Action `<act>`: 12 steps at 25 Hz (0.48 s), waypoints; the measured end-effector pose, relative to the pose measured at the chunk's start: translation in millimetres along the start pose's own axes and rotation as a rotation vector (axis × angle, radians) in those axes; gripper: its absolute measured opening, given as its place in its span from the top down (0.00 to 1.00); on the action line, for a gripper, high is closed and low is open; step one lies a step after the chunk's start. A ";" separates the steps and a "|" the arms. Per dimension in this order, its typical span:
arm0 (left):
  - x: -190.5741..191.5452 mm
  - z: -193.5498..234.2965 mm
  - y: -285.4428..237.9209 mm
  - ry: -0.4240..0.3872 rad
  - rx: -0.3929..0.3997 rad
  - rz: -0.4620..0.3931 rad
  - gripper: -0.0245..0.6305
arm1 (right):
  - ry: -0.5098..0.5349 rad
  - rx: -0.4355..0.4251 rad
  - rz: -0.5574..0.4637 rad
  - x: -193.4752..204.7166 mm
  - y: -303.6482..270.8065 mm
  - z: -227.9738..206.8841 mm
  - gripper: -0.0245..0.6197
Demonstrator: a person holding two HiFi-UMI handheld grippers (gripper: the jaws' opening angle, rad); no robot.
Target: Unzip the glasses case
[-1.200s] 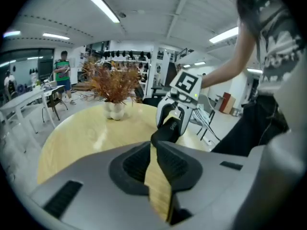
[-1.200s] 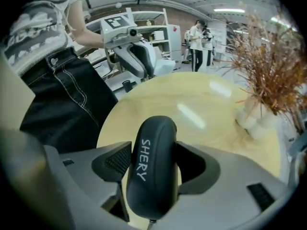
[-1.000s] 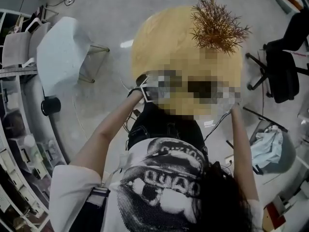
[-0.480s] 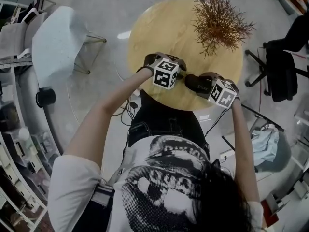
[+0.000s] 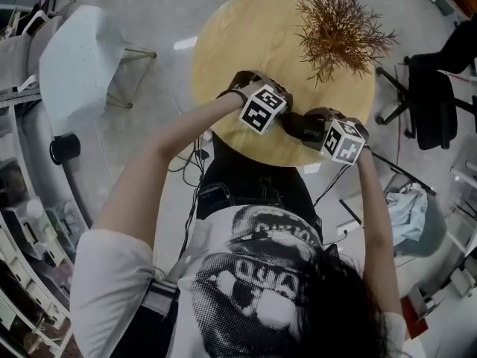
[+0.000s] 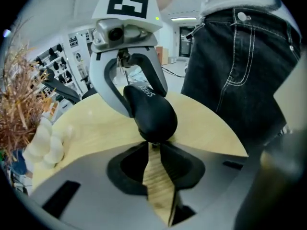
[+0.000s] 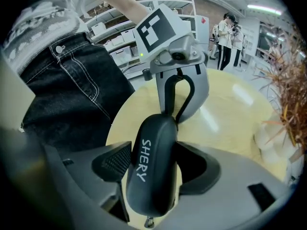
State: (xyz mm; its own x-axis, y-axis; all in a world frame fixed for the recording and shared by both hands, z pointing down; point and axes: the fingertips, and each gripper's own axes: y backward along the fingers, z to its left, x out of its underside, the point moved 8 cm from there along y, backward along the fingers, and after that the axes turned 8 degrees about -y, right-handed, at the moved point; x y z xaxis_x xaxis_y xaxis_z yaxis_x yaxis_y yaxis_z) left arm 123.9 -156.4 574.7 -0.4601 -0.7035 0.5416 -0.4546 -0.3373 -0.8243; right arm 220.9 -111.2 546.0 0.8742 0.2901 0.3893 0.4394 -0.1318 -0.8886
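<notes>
A black glasses case (image 5: 302,125) printed "SHERY" is held just above the round wooden table (image 5: 238,43). My right gripper (image 5: 322,131) is shut on the case (image 7: 151,169) across its body, one pad on each side. My left gripper (image 5: 282,119) meets the case's other end (image 6: 151,114). In the left gripper view its jaws (image 6: 152,146) are pinched together on the small zipper pull right at the case's tip. A small metal piece (image 7: 148,221) hangs from the end nearest the right gripper's camera.
A dried brown plant (image 5: 339,24) in a white vase (image 6: 45,143) stands at the table's far right. A pale chair (image 5: 74,58) sits left of the table and a black office chair (image 5: 436,103) to its right. The person's black jeans (image 6: 240,56) press against the near edge.
Both grippers stay at the case. The left gripper has edged slightly right, closer onto the case's end.
</notes>
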 end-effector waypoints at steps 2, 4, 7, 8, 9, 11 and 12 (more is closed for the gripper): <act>-0.5 -0.4 -2.6 -0.018 0.022 -0.008 0.84 | 0.001 -0.004 0.005 0.4 -0.3 0.7 0.50; 0.8 -0.4 -3.2 -0.018 0.037 -0.017 0.89 | -0.002 -0.004 0.008 0.2 -0.3 1.2 0.50; 3.8 -1.0 -1.9 0.009 0.045 -0.041 0.91 | -0.006 0.005 0.009 -0.4 -0.7 2.1 0.50; 5.1 -1.3 -1.7 0.021 0.041 -0.049 0.91 | -0.007 0.011 0.007 -0.5 -0.8 2.5 0.50; 6.7 -1.8 -1.4 0.035 0.035 -0.055 0.91 | -0.007 0.016 0.005 -0.5 -1.0 2.8 0.50; 9.1 -3.4 0.5 0.072 0.023 -0.072 0.92 | -0.010 0.026 -0.003 0.4 -1.4 3.2 0.50; 9.7 -4.7 2.1 0.094 0.019 -0.082 0.92 | -0.013 0.030 -0.007 1.2 -1.5 3.4 0.50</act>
State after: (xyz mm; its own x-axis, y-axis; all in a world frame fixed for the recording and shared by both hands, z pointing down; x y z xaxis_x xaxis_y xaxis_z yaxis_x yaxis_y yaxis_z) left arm 114.8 -161.0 579.0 -0.4919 -0.6119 0.6194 -0.4796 -0.4033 -0.7793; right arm 220.6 -107.4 547.0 0.8684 0.3033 0.3922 0.4387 -0.1015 -0.8929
